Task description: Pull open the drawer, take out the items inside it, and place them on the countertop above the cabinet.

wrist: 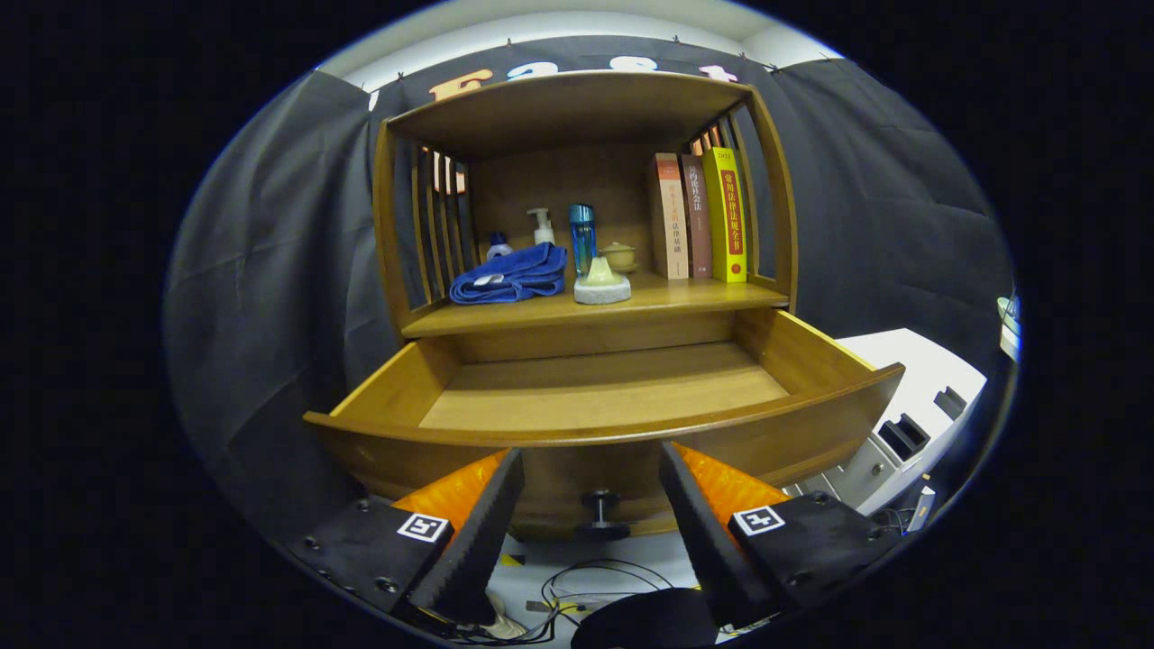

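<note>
We hold the claw released, its fingers spread wide with nothing between them, just in front of the pulled-out curved wooden drawer. The small dark round knob on the drawer front sits in the gap between the fingers, untouched; we judge the spread is there because the pulling is done.

The drawer stands fully open, and its floor, as far as we can see over the front rim, is bare. The folded blue cloth, the pale green cone on a grey round base, the blue tumbler and the pump bottle stand together on the wooden bench above the drawer, beside three upright books. Set back from the edge, they look safely placed, so we judge the task about finished.
</note>
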The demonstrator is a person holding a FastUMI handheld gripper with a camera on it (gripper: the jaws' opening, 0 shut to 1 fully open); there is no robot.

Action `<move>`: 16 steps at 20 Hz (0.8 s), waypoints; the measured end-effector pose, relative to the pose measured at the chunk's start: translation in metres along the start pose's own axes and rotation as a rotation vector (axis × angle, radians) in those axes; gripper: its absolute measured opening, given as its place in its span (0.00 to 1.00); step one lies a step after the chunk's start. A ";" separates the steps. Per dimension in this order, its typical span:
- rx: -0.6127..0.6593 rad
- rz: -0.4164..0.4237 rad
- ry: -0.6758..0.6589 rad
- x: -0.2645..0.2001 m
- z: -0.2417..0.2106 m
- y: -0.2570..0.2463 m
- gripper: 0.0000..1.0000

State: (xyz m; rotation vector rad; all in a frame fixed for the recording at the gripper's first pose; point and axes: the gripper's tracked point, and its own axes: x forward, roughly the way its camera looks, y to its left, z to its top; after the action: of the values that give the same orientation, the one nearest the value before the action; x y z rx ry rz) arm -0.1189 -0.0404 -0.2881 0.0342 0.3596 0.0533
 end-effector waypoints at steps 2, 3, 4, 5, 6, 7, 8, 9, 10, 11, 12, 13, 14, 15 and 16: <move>-0.006 -0.007 0.016 0.007 -0.008 -0.002 0.99; -0.005 -0.010 0.020 0.010 -0.010 -0.002 0.99; -0.002 -0.021 0.034 0.011 -0.014 -0.004 0.99; 0.001 -0.022 0.040 0.011 -0.017 -0.003 0.99; 0.000 -0.023 0.041 0.014 -0.017 -0.003 0.99; -0.002 -0.024 0.042 0.015 -0.018 -0.003 0.99; -0.004 -0.026 0.044 0.015 -0.018 -0.003 0.99; -0.006 -0.029 0.046 0.016 -0.018 -0.002 0.99; -0.009 -0.035 0.045 0.018 -0.016 -0.002 0.98; -0.011 -0.039 0.048 0.022 -0.016 -0.002 0.99; -0.016 -0.044 0.049 0.025 -0.015 -0.002 0.99; -0.026 -0.044 0.047 0.028 -0.015 -0.001 0.99; -0.031 -0.044 0.046 0.031 -0.014 -0.002 0.99; -0.031 -0.045 0.047 0.034 -0.014 -0.002 0.99; -0.030 -0.047 0.048 0.035 -0.013 -0.002 0.99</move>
State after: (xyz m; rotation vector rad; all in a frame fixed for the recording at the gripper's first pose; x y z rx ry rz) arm -0.0905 -0.0401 -0.3123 -0.0046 0.4073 0.0134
